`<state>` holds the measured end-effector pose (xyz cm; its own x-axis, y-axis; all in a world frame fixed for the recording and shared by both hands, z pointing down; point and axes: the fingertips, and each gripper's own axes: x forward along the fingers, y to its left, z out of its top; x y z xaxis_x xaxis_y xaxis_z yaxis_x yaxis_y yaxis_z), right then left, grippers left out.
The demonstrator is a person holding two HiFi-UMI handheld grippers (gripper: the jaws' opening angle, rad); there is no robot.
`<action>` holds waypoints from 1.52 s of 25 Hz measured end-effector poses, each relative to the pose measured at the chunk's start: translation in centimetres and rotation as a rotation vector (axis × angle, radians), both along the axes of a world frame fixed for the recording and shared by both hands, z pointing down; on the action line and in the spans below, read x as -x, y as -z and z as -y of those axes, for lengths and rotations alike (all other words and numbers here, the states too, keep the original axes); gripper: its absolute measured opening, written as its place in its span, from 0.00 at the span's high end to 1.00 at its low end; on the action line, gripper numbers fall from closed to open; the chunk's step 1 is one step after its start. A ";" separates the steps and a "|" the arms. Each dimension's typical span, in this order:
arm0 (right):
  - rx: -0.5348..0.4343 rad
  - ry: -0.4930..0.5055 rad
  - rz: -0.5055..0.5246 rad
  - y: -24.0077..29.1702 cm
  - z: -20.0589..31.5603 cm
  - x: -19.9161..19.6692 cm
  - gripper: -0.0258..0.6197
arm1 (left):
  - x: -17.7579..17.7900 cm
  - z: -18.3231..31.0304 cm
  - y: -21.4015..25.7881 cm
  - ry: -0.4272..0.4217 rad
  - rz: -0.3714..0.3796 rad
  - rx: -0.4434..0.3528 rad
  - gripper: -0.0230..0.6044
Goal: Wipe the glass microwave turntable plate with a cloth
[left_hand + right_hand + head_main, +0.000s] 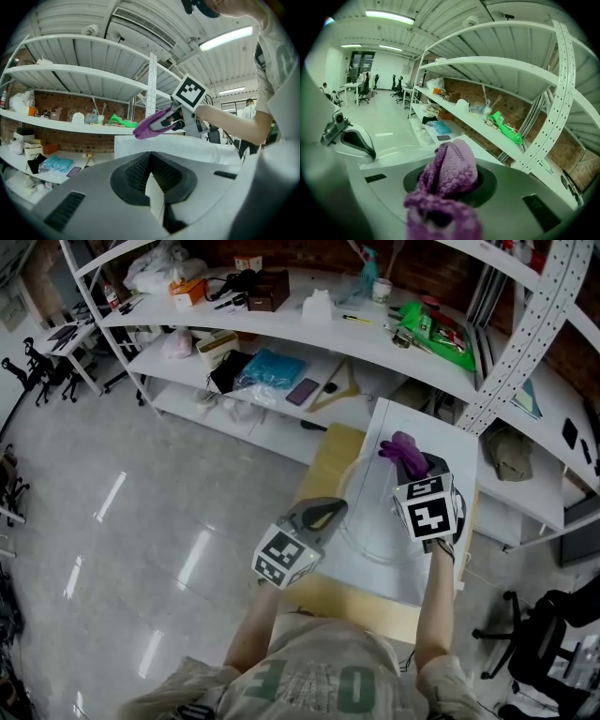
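Head view: glass plate (375,532) lies flat on the white counter (412,418), on its near half. My left gripper (321,514) sits at the plate's left rim. My right gripper (419,470) is over the far rim with the purple cloth (403,450).
Left gripper view: jaws together, nothing visible between them. Can't tell if they touch the rim.
Right gripper view: jaws clamped on the cloth, which is bunched and sticks out past the tips.

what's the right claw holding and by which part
The right claw holds the purple cloth, pinched at a bunched fold, a wad poking past the tips.
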<state>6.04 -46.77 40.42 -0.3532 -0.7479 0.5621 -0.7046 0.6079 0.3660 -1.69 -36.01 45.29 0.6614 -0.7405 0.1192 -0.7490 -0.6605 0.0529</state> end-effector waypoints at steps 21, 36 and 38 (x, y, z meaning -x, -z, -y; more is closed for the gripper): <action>0.141 0.157 -0.081 -3.3 -12.2 1.4 0.88 | 0.2 0.0 0.0 0.008 -0.005 0.002 0.96; 0.224 0.190 -0.020 -3.4 -19.1 1.0 0.88 | 0.4 0.0 0.1 0.009 -0.006 0.004 0.96; 0.227 0.195 -0.017 -3.5 -19.6 1.0 0.88 | 0.4 -0.1 0.0 0.011 -0.007 0.006 0.96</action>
